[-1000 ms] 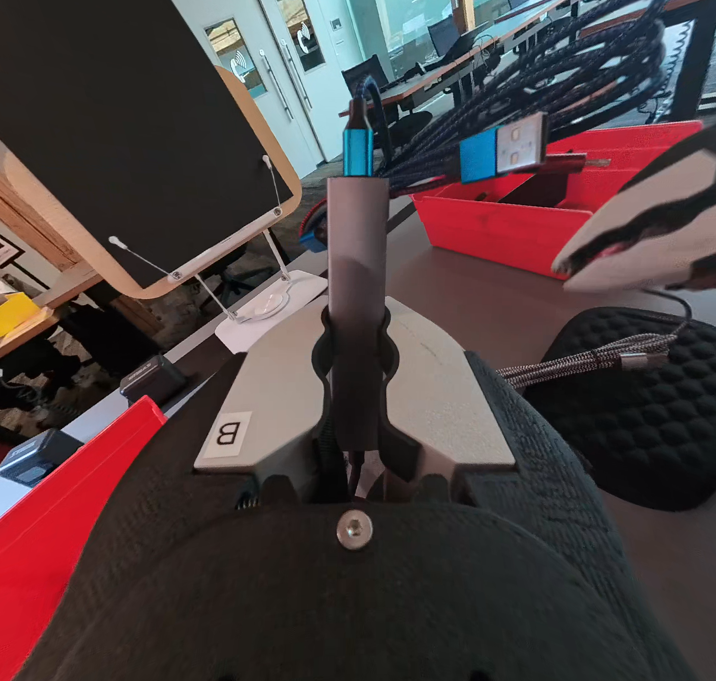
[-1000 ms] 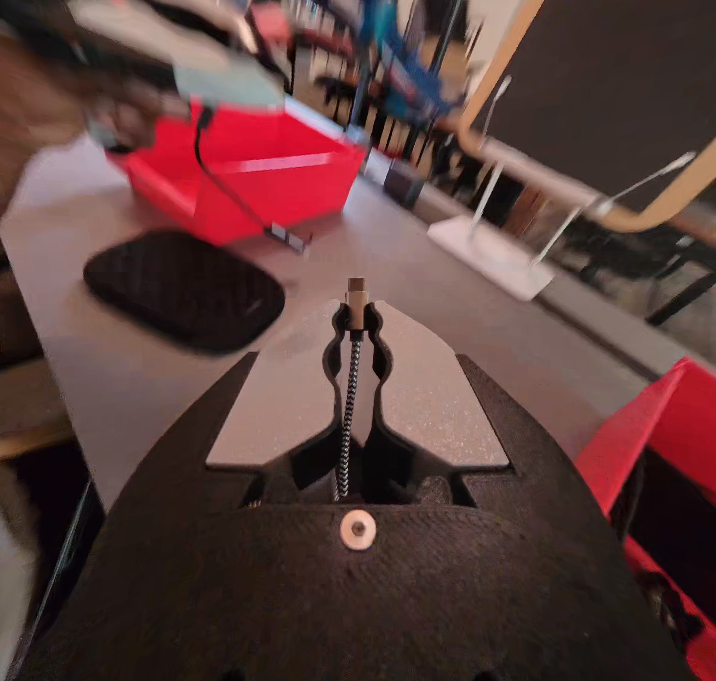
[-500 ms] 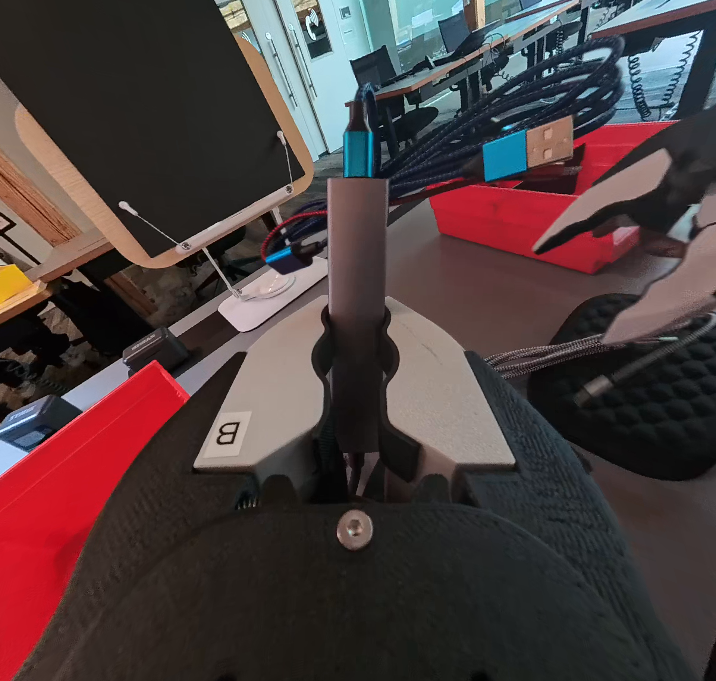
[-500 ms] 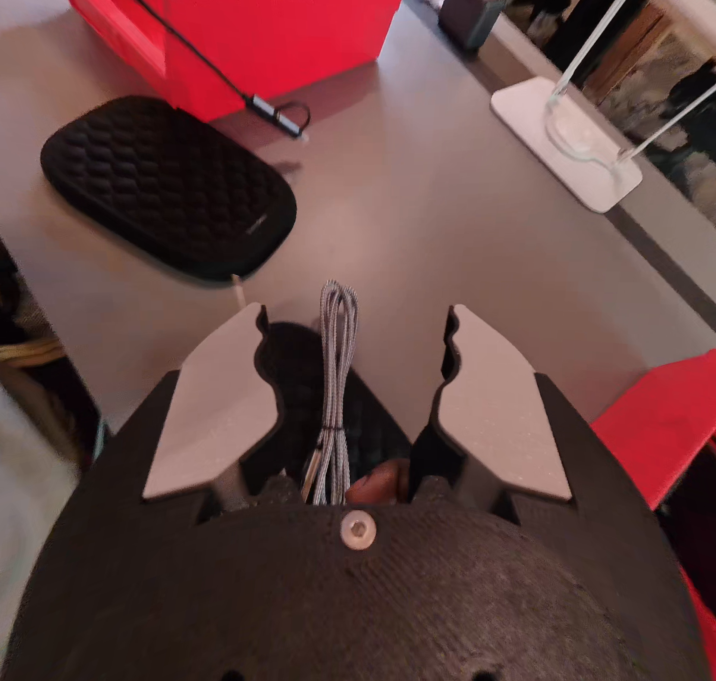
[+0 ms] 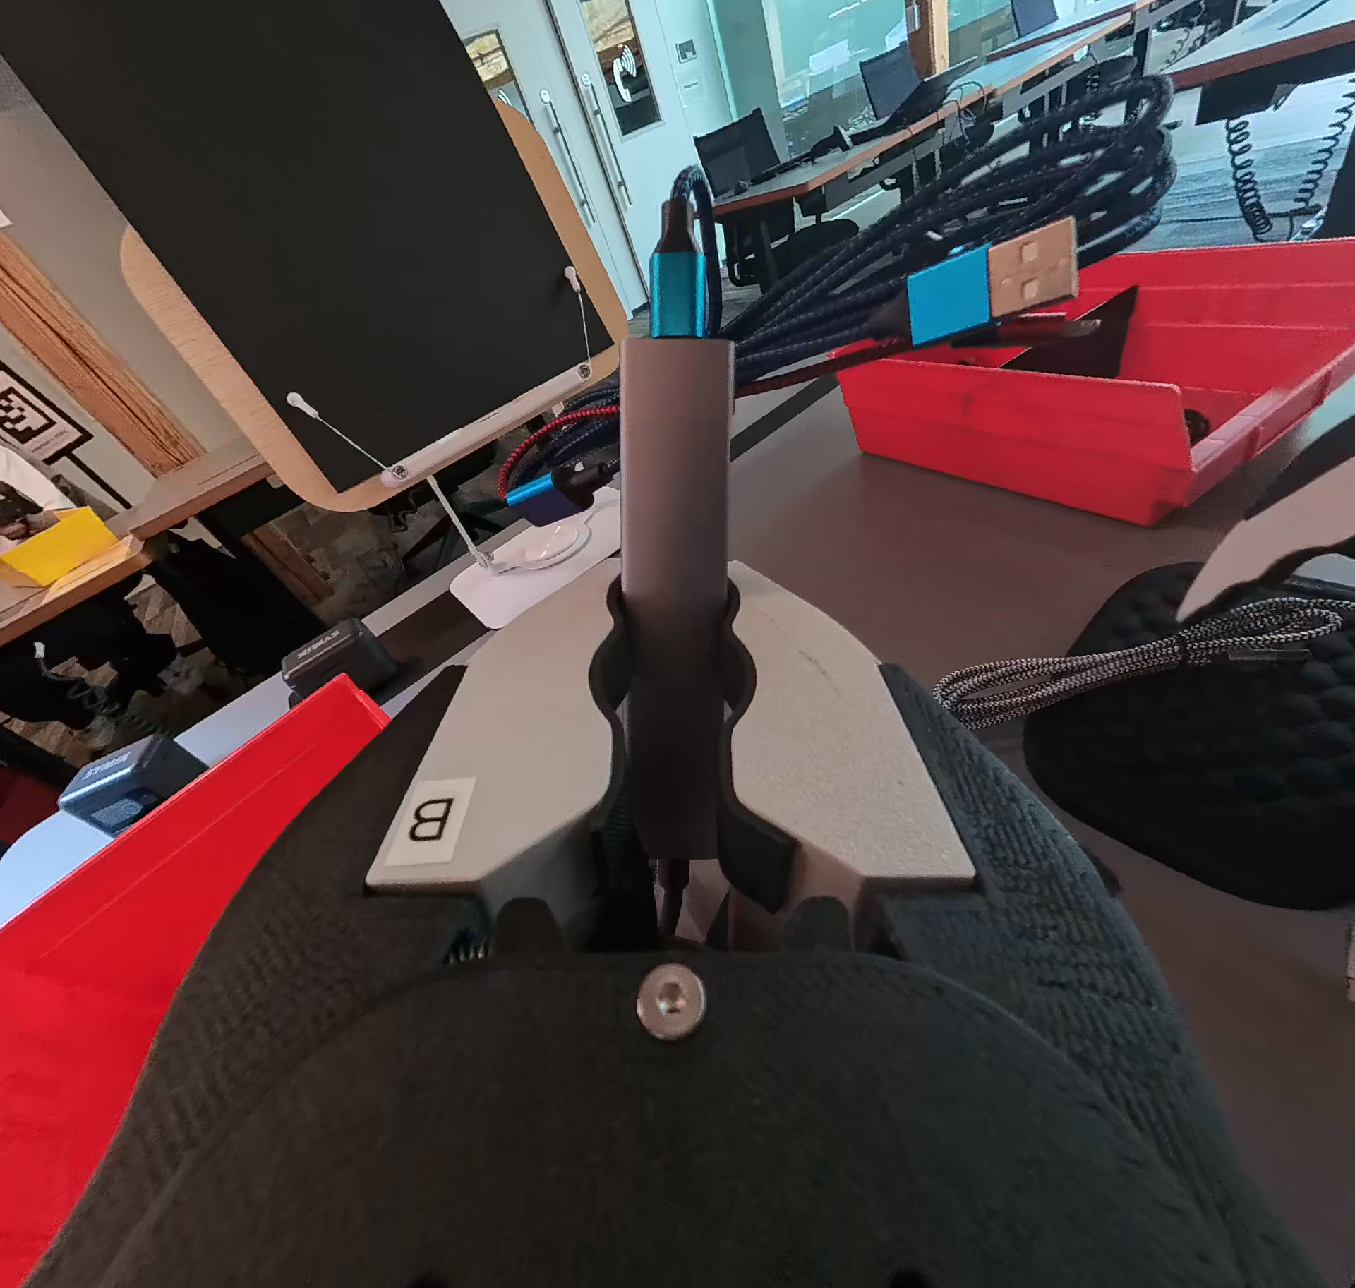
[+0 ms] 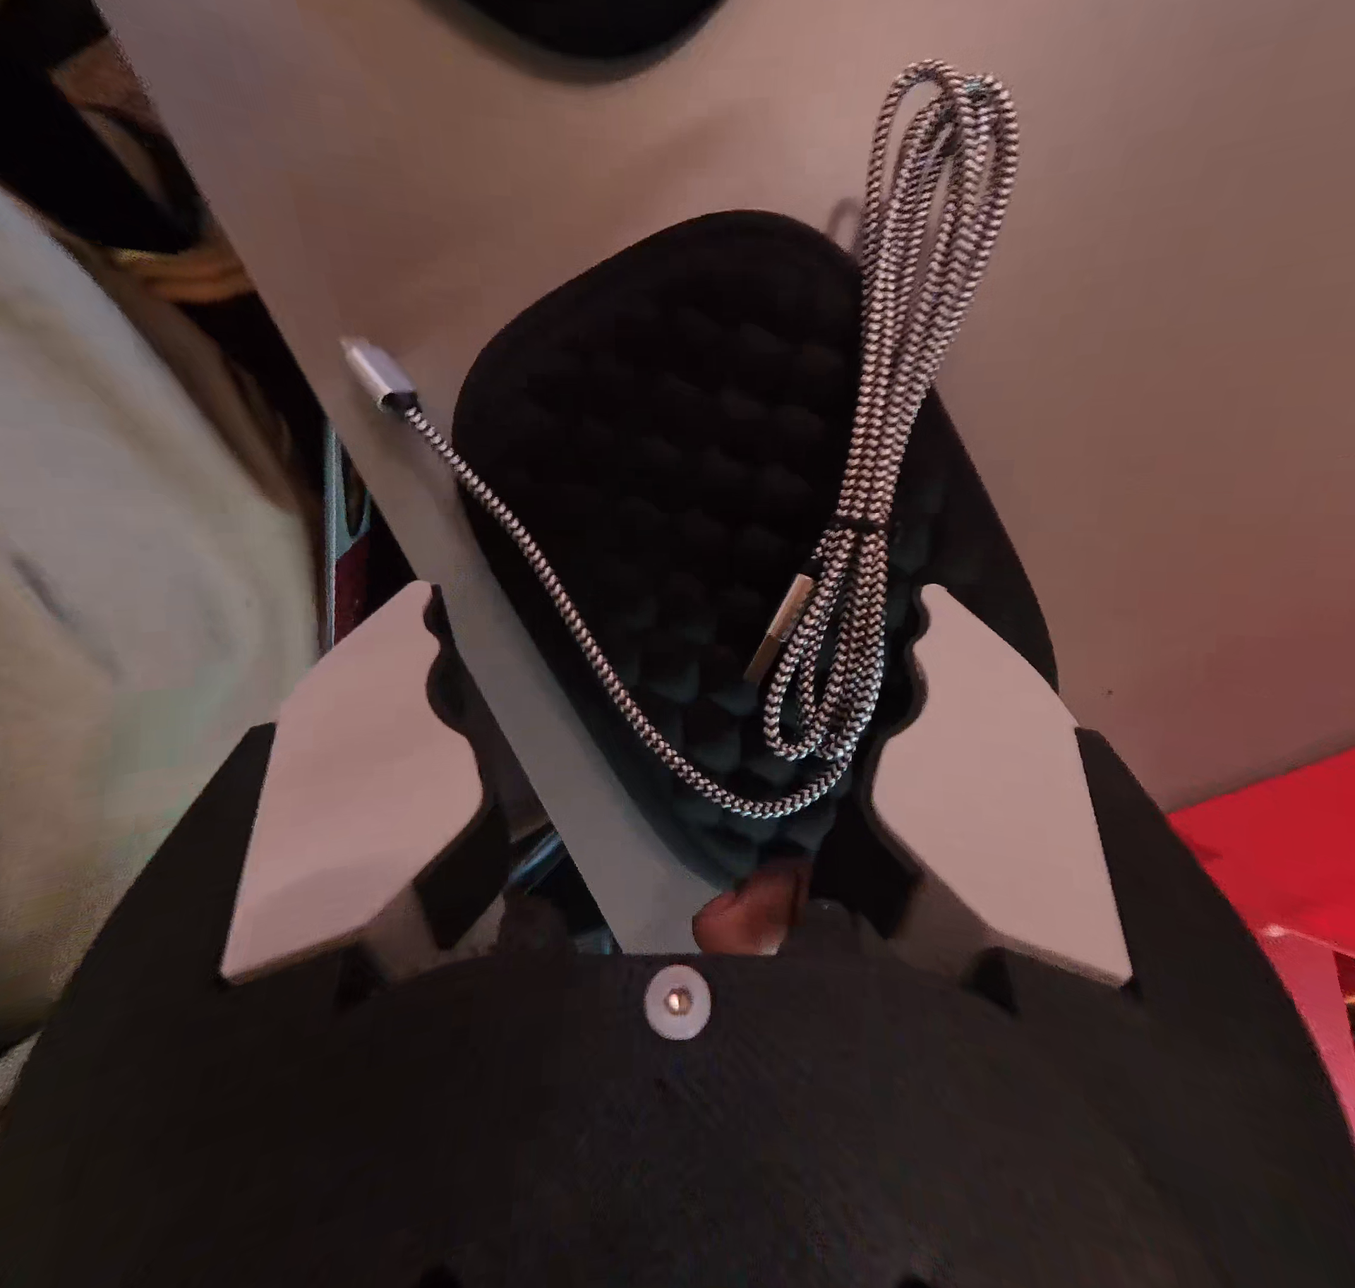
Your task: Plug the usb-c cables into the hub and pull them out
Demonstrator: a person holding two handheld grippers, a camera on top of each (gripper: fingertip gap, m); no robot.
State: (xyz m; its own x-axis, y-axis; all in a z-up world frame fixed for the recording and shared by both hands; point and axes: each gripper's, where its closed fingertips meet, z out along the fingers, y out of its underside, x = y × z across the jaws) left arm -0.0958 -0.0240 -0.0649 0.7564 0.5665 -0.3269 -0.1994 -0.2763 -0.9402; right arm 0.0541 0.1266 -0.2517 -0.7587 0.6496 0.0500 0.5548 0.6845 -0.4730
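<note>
In the left wrist view, a white sticker point(image 5: 431, 820) with one black letter sits on a finger of the left gripper point(image 5: 674, 593), at 7 o'clock. Two dark boxes point(image 5: 333, 655) at 9 o'clock carry pale lettering. A black-and-white marker sheet point(image 5: 29, 409) hangs at 9 o'clock; a glass door point(image 5: 625, 72) at 12 o'clock bears a white symbol.

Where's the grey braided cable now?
Right wrist view: the grey braided cable lies coiled on the black pad's right edge, one plug trailing left onto the table, ahead of the open jaws.
</note>
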